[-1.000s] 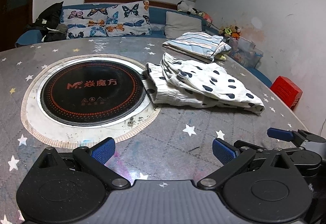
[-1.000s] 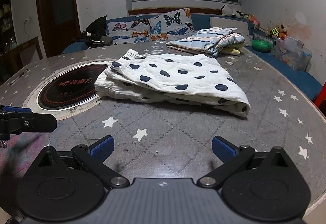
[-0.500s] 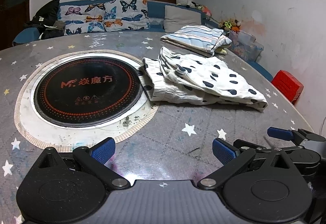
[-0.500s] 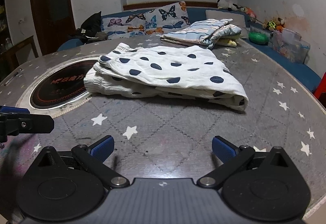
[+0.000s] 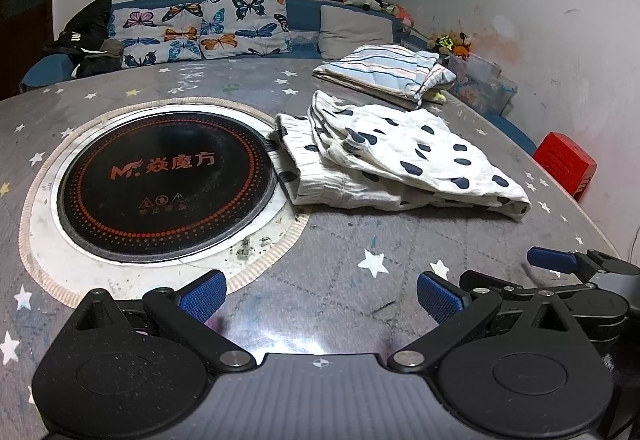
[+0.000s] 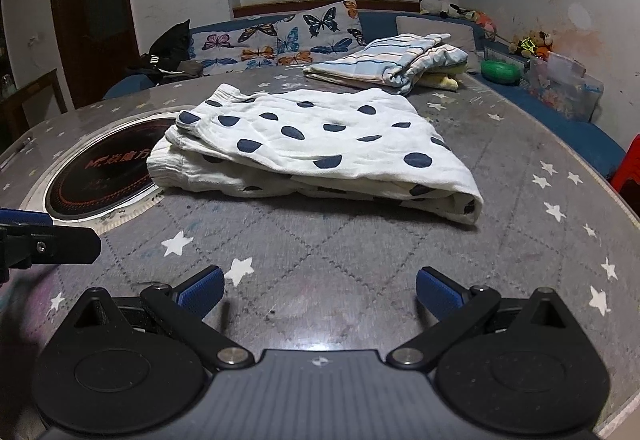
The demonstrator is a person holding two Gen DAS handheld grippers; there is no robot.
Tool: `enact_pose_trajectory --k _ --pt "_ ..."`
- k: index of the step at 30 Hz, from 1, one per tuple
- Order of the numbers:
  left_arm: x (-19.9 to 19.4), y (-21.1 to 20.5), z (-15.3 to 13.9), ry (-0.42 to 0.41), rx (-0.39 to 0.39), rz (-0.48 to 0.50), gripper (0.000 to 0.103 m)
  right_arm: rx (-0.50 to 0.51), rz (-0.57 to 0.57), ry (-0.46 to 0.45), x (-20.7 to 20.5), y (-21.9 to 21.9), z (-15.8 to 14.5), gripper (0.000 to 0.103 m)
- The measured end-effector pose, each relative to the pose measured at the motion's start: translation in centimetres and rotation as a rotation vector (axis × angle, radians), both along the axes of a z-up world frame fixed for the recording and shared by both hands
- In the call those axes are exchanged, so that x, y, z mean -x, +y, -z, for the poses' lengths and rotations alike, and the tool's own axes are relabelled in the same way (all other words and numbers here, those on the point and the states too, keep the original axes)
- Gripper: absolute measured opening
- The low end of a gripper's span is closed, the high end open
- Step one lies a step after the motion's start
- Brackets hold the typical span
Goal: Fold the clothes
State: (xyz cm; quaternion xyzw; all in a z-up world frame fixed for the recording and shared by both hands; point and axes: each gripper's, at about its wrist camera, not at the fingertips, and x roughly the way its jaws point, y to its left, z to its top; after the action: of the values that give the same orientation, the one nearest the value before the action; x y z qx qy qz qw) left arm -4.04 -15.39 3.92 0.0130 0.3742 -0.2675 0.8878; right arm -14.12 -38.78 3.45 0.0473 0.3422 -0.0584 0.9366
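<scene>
The round cooktop (image 5: 166, 181) reads "MF. 焱魔方" in orange.

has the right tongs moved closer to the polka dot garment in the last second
Yes. In the right wrist view the right tongs have crept forward: the polka dot garment and the fixed induction cooktop both sit nearer and lower.

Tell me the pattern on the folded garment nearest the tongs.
White with dark navy spots: the folded garment shows best in the right wrist view.
</scene>
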Motion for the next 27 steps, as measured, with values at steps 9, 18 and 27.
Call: enact_pose_trajectory --k 9,18,27 --pt "-0.9 -0.3 0.3 0.000 -0.022 0.013 0.103 0.016 0.008 0.005 -1.0 -0.1 0.0 0.103" --pt "-2.0 -0.9 0.5 0.009 -0.035 0.020 0.103 0.014 0.023 0.015 -2.1 -0.7 0.2 0.103" --pt "-2.8 -1.8 0.8 0.020 -0.043 0.037 0.103 0.012 0.030 0.018 -2.7 -1.1 0.4 0.103"
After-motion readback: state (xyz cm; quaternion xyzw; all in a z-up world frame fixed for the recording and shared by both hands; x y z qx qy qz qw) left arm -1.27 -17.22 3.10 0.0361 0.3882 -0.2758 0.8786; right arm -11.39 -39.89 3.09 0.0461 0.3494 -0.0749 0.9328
